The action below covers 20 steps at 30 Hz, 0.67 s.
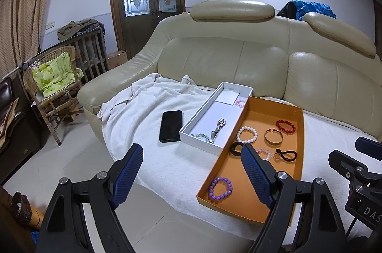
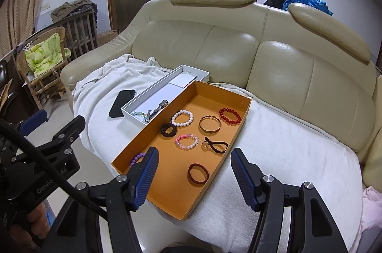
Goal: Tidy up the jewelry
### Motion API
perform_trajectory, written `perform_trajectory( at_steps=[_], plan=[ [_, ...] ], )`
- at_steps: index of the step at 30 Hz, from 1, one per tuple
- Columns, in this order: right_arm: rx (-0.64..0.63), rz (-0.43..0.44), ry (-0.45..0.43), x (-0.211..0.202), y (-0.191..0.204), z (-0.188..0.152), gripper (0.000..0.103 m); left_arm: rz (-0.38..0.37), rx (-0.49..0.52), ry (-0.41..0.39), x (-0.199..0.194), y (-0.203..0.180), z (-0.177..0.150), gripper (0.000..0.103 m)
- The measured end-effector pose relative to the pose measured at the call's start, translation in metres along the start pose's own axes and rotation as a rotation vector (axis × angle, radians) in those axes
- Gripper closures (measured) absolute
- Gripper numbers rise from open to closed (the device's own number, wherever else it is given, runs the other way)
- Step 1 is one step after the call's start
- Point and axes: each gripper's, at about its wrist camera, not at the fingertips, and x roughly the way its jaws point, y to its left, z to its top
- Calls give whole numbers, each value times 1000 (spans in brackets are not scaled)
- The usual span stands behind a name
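Orange tray point(image 2: 214, 183) lay at centre frame on a white towel point(image 2: 286, 152) over the sofa point(image 2: 286, 66), with the white box point(image 2: 133, 107) touching its upper-left side. My left gripper point(image 1: 192, 171) stood wide open, empty, low in its frame before the box. My right gripper point(image 2: 194, 175) was also open and empty, its fingers either side of the dark red band point(image 2: 198, 173). White beads point(image 2: 182, 118), bangle point(image 2: 209, 124) and red beads point(image 2: 230, 115) lay at the tray's upper end; watch point(image 1: 218, 127) sat in the box.
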Motion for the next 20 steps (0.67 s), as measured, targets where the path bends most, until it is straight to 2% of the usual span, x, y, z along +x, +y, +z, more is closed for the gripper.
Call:
perform_trajectory(
  at_steps=[14,17,20],
  plan=[
    [19,54,3,22,-9,2,36,74,39,3,0,-14,0,19],
    [37,66,-9,25,-22,1,36,68,94,-15,-5,-37,1,19],
    [107,59,-48,20,-62,-4,36,18,164,-29,-9,-76,4,19]
  ],
)
